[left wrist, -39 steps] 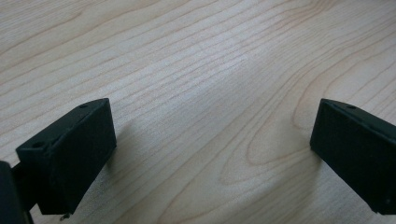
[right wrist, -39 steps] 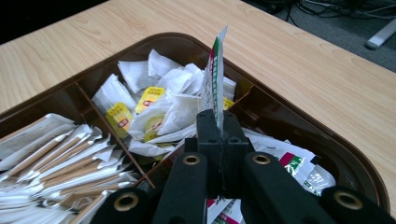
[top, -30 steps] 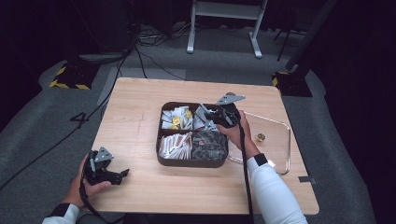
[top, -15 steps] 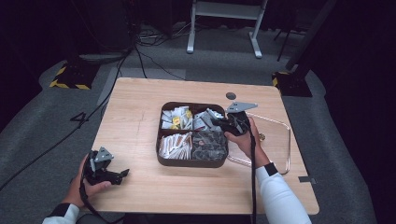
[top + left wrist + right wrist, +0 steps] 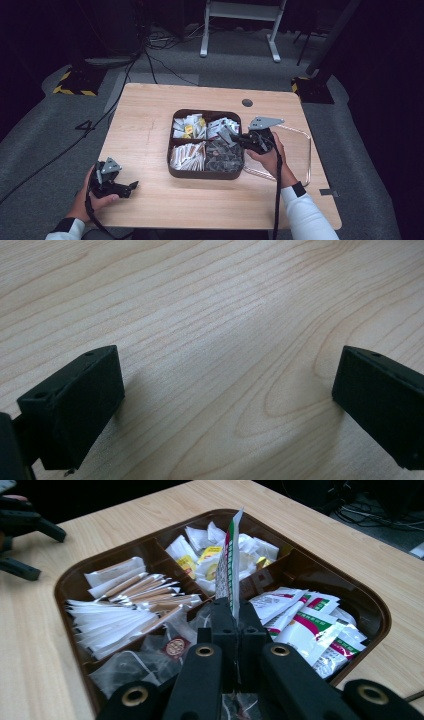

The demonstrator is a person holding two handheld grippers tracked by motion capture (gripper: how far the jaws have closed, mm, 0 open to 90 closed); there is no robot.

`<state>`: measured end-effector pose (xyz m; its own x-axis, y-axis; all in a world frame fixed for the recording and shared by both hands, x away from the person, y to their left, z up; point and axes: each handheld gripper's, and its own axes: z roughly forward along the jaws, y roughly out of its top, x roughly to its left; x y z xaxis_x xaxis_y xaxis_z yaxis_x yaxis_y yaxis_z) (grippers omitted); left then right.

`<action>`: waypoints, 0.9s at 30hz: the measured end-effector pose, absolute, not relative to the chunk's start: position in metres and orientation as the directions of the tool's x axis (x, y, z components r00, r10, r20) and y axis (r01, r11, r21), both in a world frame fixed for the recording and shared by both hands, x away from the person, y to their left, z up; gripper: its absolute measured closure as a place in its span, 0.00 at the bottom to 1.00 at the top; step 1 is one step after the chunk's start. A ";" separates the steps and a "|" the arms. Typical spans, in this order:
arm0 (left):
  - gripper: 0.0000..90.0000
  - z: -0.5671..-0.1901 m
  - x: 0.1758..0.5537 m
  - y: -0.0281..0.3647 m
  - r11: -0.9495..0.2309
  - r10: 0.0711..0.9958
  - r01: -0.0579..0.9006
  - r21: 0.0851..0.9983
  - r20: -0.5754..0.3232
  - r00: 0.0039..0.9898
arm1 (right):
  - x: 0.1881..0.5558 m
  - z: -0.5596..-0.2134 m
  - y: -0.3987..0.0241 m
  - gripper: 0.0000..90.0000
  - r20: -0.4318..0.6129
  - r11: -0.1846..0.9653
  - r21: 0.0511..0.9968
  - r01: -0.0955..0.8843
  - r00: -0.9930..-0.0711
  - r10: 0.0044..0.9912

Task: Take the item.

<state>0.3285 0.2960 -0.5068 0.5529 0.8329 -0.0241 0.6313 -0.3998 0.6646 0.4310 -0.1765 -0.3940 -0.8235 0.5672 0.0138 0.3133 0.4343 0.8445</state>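
Observation:
A dark brown tray (image 5: pixel 205 175) with four compartments sits mid-table, holding white sachets, stick packs and clear-wrapped tea bags. My right gripper (image 5: pixel 236 140) hovers over the tray's right side, shut on a white packet with red and green print (image 5: pixel 229 565), which stands on edge between the pads. Similar packets (image 5: pixel 305 622) fill the compartment below it. My left gripper (image 5: pixel 131 186) rests at the table's near left, its jaws wide apart over bare wood (image 5: pixel 225 340), with nothing between them.
A clear shallow tray (image 5: pixel 301 134) lies right of the brown tray, under my right hand. A small dark grommet (image 5: pixel 247 102) marks the table's far side. Bare wood stretches between the left gripper and the brown tray.
My right hand has drawn back toward the near right, from over the far-right compartment to the tray's right edge. The left gripper has stayed put.

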 end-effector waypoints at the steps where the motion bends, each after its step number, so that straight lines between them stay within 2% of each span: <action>1: 0.01 -0.507 0.329 0.296 -0.404 0.832 0.629 0.664 -0.020 0.555 | 0.429 -0.393 -0.177 1.00 0.011 0.435 0.845 0.309 -0.825 0.564; 27: 0.01 -0.507 0.329 0.296 -0.401 0.833 0.631 0.664 -0.023 0.553 | 0.385 -0.393 -0.168 1.00 0.006 0.475 0.843 0.251 -0.888 0.459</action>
<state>0.3285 0.2960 -0.5068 0.5533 0.8327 -0.0235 0.6310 -0.4006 0.6644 0.3849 -0.1678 -0.3934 -0.8884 0.4591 0.0056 0.2509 0.4753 0.8433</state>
